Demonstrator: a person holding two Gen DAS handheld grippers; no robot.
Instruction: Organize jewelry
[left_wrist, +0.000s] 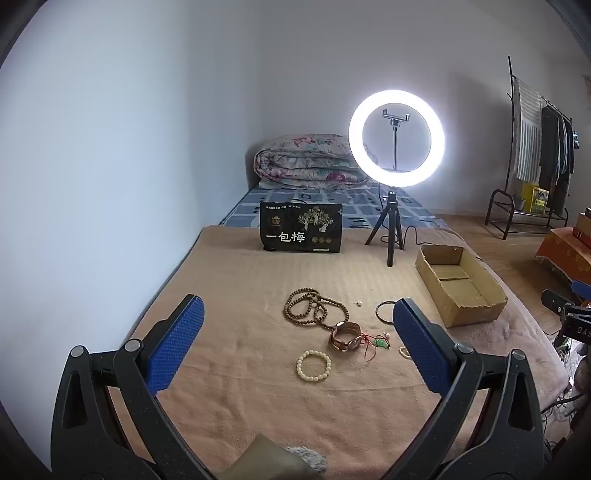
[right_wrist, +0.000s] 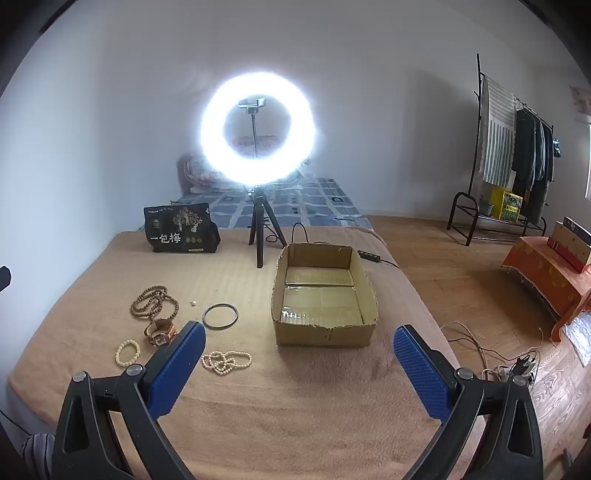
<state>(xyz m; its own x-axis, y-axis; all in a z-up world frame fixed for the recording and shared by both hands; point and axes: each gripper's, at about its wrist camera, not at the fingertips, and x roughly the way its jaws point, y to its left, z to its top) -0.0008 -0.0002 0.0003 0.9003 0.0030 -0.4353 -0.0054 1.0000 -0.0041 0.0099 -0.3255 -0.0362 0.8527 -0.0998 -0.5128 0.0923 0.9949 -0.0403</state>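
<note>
Jewelry lies scattered on a tan blanket (left_wrist: 236, 280): a brown wooden bead necklace (left_wrist: 314, 308), a watch with a brown strap (left_wrist: 345, 336), a cream bead bracelet (left_wrist: 314, 365), a red cord with a green charm (left_wrist: 376, 342) and a dark bangle (right_wrist: 220, 316). A tangled cream bead string (right_wrist: 227, 361) lies nearer the right gripper. An open cardboard box (right_wrist: 325, 332) stands to the right of the jewelry. My left gripper (left_wrist: 297, 339) hovers open above the pile. My right gripper (right_wrist: 299, 365) hovers open in front of the box, holding nothing.
A lit ring light on a tripod (left_wrist: 396, 144) and a black snack bag (left_wrist: 302, 227) stand at the blanket's far end. A tiny white bead (right_wrist: 192, 303) lies loose. A clothes rack (right_wrist: 517, 166), an orange-covered stand (right_wrist: 546, 277) and floor cables (right_wrist: 480, 343) are at right.
</note>
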